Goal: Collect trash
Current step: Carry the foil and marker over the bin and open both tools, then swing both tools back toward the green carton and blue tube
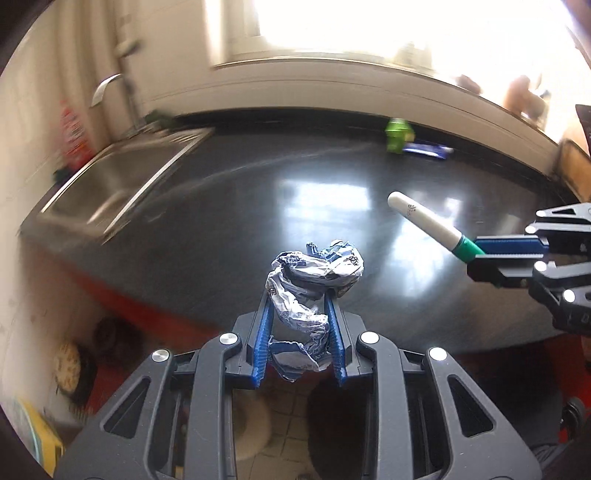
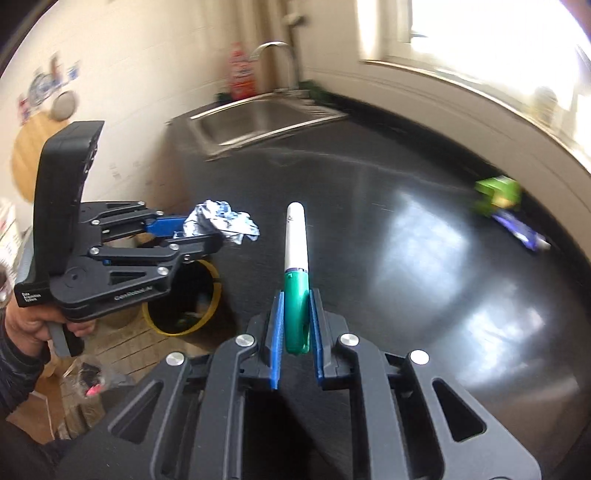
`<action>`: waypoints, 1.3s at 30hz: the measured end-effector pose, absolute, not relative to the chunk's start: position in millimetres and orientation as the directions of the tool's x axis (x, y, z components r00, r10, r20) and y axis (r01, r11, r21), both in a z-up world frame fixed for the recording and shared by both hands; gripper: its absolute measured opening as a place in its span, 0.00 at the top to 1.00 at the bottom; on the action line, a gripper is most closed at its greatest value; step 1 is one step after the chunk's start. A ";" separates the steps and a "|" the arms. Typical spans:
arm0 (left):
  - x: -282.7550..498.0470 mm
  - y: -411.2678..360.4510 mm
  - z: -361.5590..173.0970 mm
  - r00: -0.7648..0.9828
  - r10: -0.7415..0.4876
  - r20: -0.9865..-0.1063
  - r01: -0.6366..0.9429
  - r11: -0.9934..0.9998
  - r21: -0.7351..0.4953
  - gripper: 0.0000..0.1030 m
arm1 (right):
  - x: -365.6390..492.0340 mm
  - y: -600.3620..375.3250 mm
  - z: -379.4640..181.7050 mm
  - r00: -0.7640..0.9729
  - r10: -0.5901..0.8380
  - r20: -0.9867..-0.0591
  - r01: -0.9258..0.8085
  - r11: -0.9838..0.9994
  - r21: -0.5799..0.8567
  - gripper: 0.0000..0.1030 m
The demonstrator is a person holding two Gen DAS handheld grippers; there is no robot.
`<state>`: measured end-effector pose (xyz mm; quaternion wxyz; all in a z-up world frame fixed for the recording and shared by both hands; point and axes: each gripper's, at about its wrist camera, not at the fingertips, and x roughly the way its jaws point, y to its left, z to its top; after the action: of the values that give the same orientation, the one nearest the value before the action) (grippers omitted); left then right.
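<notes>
The dark glossy countertop (image 1: pixel 229 206) fills most of both views and mirrors the bright window (image 1: pixel 369 26) that runs along its far edge from twelve to two o'clock. A stainless steel sink (image 1: pixel 110 177) is set into the counter at about ten o'clock in the left wrist view, with a curved faucet (image 2: pixel 273 55) and a red bottle (image 2: pixel 242 72) behind it at twelve o'clock in the right wrist view. On the floor below the counter edge, at eight o'clock in the right wrist view, stands a yellow-rimmed bin (image 2: pixel 184 299) with a dark liner, directly under the left gripper (image 2: pixel 192 236). That gripper is closed to a narrow gap on a crumpled blue-and-white wrapper (image 1: pixel 314 291), which is squeezed between its blue pads and bulges out past the tips, held in the air near the counter edge. The right gripper (image 2: pixel 297 310) is clamped nearly together on the green cap end of a marker (image 2: pixel 295 258), whose white barrel points up toward twelve o'clock above the counter. Far back on the counter, at three o'clock in the right wrist view, lie a green package (image 2: pixel 498 195) and, touching it, a blue wrapper (image 2: pixel 524 232), both blurred.
</notes>
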<state>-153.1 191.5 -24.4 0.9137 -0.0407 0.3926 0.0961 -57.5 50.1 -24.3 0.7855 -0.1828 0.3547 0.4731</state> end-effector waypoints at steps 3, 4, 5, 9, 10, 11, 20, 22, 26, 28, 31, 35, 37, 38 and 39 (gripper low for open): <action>-199.3 242.1 -36.7 0.640 0.225 -0.735 -0.333 0.943 -0.001 0.74 | -86.4 115.8 -43.0 0.193 0.645 -0.740 -0.923 0.376 0.086 0.86; -220.5 263.4 -44.6 0.621 0.255 -0.741 -0.385 0.923 -0.005 0.74 | -95.1 133.8 -49.0 0.165 0.648 -0.743 -0.932 0.349 0.097 0.86; -233.1 276.8 -51.5 0.601 0.279 -0.749 -0.419 0.908 0.002 0.74 | -101.8 149.0 -54.8 0.138 0.651 -0.747 -0.937 0.329 0.113 0.86; -285.5 327.6 -89.6 0.532 0.328 -0.781 -0.538 0.843 -0.012 0.73 | -126.2 218.0 -91.2 0.051 0.628 -0.777 -0.954 0.261 0.148 0.86; -296.6 341.5 -104.8 0.520 0.315 -0.794 -0.563 0.825 -0.042 0.74 | -130.1 233.8 -103.3 0.031 0.611 -0.791 -0.954 0.253 0.159 0.86; -301.2 349.7 -116.9 0.507 0.308 -0.805 -0.581 0.812 -0.055 0.74 | -130.4 243.2 -112.2 0.015 0.601 -0.799 -0.954 0.247 0.168 0.86; -310.4 404.0 -214.6 0.455 0.222 -0.862 -0.663 0.731 -0.162 0.73 | -127.2 325.7 -199.8 -0.054 0.476 -0.878 -0.940 0.273 0.206 0.86; -304.7 409.7 -229.7 0.426 0.219 -0.878 -0.669 0.729 -0.143 0.73 | -125.8 335.4 -213.3 -0.048 0.450 -0.892 -0.941 0.280 0.192 0.86; -300.4 410.4 -239.4 0.423 0.205 -0.883 -0.655 0.742 -0.142 0.73 | -119.7 339.1 -221.6 -0.056 0.441 -0.896 -0.933 0.296 0.204 0.86; -298.2 410.9 -242.3 0.413 0.214 -0.885 -0.655 0.745 -0.126 0.67 | -117.7 343.0 -223.0 -0.055 0.439 -0.897 -0.930 0.304 0.205 0.86; -297.2 409.6 -245.7 0.373 0.244 -0.895 -0.667 0.741 -0.076 0.22 | -112.2 340.8 -222.0 -0.045 0.436 -0.899 -0.922 0.328 0.205 0.36; -299.0 403.9 -242.3 0.359 0.275 -0.892 -0.667 0.744 -0.039 0.21 | -110.8 329.0 -213.4 -0.040 0.463 -0.886 -0.922 0.324 0.210 0.27; -299.6 403.0 -241.5 0.356 0.268 -0.895 -0.670 0.741 -0.044 0.21 | -113.6 321.4 -205.2 -0.032 0.476 -0.879 -0.929 0.311 0.202 0.27; -299.9 401.1 -238.1 0.367 0.262 -0.893 -0.670 0.740 -0.058 0.21 | -114.0 318.1 -201.4 -0.028 0.484 -0.875 -0.931 0.307 0.199 0.27; -300.0 399.8 -234.4 0.377 0.258 -0.889 -0.670 0.739 -0.069 0.21 | -114.3 311.9 -195.5 -0.023 0.494 -0.869 -0.932 0.304 0.197 0.27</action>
<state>-300.0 399.8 -234.4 0.8014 -0.2155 0.4770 0.2895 -114.3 311.9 -195.5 0.6584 -0.2343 0.4673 0.5415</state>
